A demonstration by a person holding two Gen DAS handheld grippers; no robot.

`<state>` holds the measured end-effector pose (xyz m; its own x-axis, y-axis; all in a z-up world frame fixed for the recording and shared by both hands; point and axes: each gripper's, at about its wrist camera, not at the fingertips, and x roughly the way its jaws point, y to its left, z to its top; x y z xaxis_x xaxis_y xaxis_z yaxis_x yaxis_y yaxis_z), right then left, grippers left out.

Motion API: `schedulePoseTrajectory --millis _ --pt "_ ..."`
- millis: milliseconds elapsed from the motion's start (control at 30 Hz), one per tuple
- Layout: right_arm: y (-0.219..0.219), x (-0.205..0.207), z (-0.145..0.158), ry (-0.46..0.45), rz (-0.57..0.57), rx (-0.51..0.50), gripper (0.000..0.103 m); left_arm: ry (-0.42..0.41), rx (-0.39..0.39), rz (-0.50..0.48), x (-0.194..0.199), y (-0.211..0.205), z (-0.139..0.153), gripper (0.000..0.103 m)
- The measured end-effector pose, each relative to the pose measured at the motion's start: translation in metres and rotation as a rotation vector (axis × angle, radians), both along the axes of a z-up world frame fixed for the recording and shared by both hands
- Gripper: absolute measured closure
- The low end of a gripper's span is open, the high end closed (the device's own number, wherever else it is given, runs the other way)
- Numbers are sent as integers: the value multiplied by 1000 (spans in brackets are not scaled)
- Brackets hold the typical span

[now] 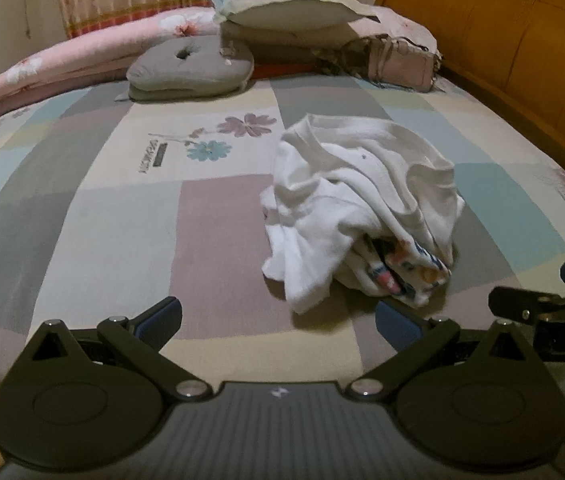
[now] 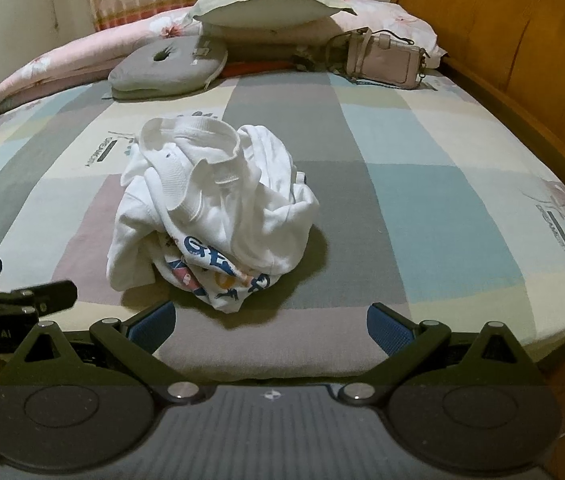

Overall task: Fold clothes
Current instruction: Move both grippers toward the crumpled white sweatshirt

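**White shirt bunched on the bed, both grippers wide and empty**

Nearest my lens, the left gripper (image 1: 278, 320) hovers low over the near edge of the bed (image 1: 122, 208), its blue-padded fingers spread wide with nothing between them. Beside it, the right gripper (image 2: 270, 320) sits at much the same height, jaws just as wide, holding nothing. Each one shows at the edge of the other's view, so I read them as side by side, close together.

Around the workspace I see a patchwork sheet with flower prints, bare between me and the garment. Far back, well apart from the clothing, lie a grey cushion (image 2: 166, 68) with a dimple in its middle, a large pillow (image 2: 266, 0) resting on a pink floral quilt (image 1: 62, 64), and a pale pink handbag (image 2: 386, 60) near the wooden headboard (image 1: 522, 40). None of these lies between the grippers and the garment.

My target, the white shirt (image 2: 210, 208), sits crumpled in a heap on the middle of the sheet, just ahead of both grippers and touching neither. From the right wrist view its ribbed collar lies on top, and a printed patch with blue letters and orange and pink shapes peeks out at the lower front. From the left wrist view the heap sits to the right of centre.
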<state>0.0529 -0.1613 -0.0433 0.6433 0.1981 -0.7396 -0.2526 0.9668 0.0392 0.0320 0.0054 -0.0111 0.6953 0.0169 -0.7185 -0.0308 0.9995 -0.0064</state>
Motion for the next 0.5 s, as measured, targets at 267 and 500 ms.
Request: schedulePoseTrajectory --millis 267,500 --pt "6 13 -3 2 53 -1 0 4 -8 -15 14 1 -6 1" --pt "10 23 -5 -27 101 6 0 11 0 -23 28 1 -12 1"
